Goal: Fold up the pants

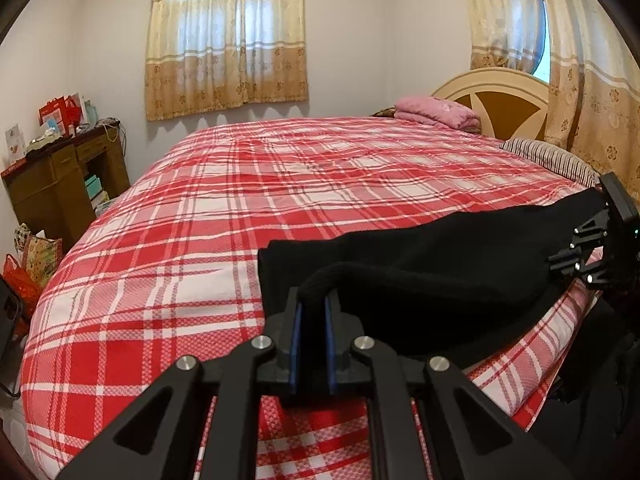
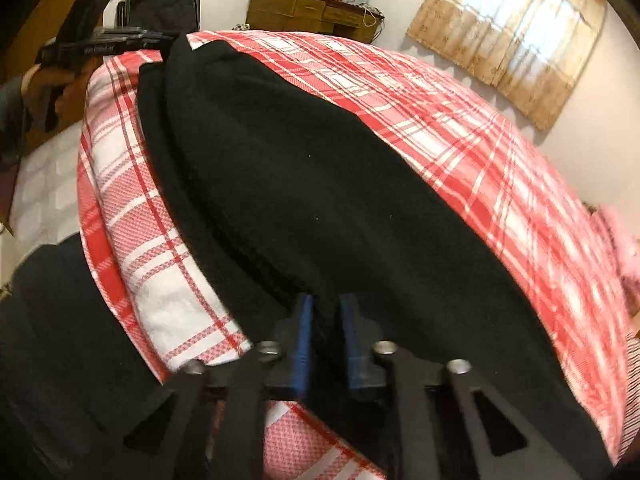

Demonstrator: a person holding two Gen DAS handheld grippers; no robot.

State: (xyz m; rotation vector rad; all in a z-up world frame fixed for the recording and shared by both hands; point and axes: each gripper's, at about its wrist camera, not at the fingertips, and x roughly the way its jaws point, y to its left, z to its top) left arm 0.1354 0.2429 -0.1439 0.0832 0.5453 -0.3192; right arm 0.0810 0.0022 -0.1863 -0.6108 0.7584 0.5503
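Two grippers, both mine, pinch the black pants [image 1: 420, 256] lying along the near edge of the bed [image 1: 240, 208]. My left gripper [image 1: 314, 312] clamps a rolled edge of the cloth; only its view shows the headboard [image 1: 492, 92] and pink quilt [image 1: 436, 112]. My right gripper [image 2: 326, 312] grips the other end; only its view shows my left hand [image 2: 60, 88] on its handle.
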